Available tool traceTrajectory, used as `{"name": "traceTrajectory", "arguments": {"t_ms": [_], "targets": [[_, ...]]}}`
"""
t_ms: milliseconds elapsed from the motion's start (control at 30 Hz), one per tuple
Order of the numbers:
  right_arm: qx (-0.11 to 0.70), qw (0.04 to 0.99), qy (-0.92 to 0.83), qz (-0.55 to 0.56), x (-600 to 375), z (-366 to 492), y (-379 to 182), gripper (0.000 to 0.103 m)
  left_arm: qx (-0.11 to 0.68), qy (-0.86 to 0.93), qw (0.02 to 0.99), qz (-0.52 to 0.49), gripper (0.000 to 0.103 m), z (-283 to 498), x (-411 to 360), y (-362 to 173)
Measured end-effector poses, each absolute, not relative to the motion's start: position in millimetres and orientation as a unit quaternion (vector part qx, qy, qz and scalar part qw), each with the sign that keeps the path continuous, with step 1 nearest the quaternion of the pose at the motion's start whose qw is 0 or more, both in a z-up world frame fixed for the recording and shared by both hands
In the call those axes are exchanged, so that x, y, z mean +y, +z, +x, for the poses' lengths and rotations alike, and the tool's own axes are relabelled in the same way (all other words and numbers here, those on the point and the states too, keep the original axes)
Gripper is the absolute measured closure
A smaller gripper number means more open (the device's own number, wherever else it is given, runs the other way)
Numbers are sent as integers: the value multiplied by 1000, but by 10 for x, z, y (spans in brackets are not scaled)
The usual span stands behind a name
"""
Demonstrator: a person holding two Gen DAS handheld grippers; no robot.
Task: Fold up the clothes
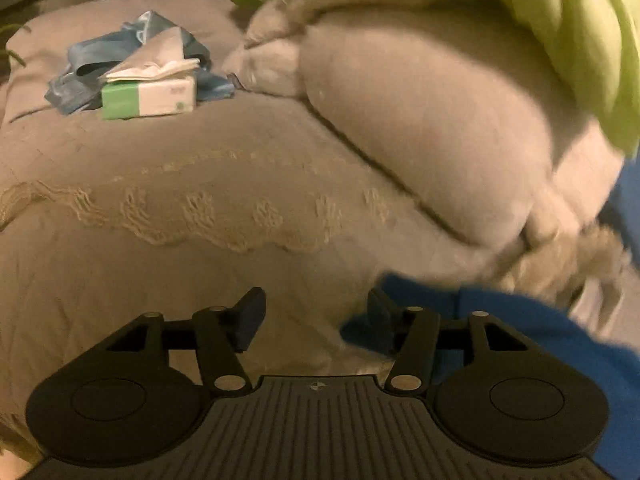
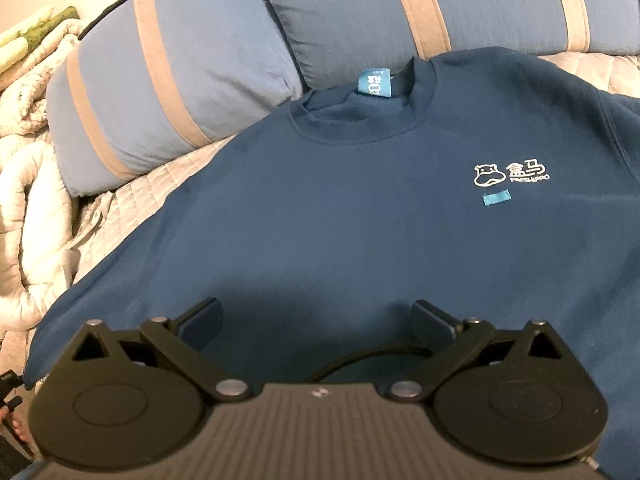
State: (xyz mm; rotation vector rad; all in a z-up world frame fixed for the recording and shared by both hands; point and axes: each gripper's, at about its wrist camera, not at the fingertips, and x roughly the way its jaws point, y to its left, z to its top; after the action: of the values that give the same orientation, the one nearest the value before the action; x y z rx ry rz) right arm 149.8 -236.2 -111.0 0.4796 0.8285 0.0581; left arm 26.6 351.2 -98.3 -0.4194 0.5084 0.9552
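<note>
A dark blue sweatshirt (image 2: 340, 220) with a white logo (image 2: 510, 174) on the chest lies front up and flat on the bed, its collar toward the pillows. My right gripper (image 2: 318, 320) hovers open over its lower part, with nothing between the fingers. In the left wrist view, an edge of the blue sweatshirt (image 1: 520, 328) lies at the lower right, right beside the right finger. My left gripper (image 1: 316, 316) stands open over the beige bedspread (image 1: 200, 200), and only bare bedspread shows between its fingers.
A green and white tissue box (image 1: 148, 96) and crumpled light blue cloth (image 1: 100, 56) lie at the far left. A bunched beige quilt (image 1: 420, 120) with green cloth (image 1: 580, 20) on it fills the right. Two striped blue pillows (image 2: 160, 100) back the sweatshirt.
</note>
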Motion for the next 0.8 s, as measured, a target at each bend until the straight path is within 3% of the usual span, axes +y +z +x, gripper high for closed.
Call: {"name": "traceTrajectory", "arguments": {"t_ms": [100,200,800], "targets": [[398,889,31,223,-2342,1485,-1101,0,225,432,850,-201,37,233,3504,-838],[398,891,33,217,-2321,1487,-1088,0,219,403,867,-194,35,260,3423,-759],[388,897,40,209,-2292,1474,-1014,0,212,285,911,-209,34,394,3099,-397]]}}
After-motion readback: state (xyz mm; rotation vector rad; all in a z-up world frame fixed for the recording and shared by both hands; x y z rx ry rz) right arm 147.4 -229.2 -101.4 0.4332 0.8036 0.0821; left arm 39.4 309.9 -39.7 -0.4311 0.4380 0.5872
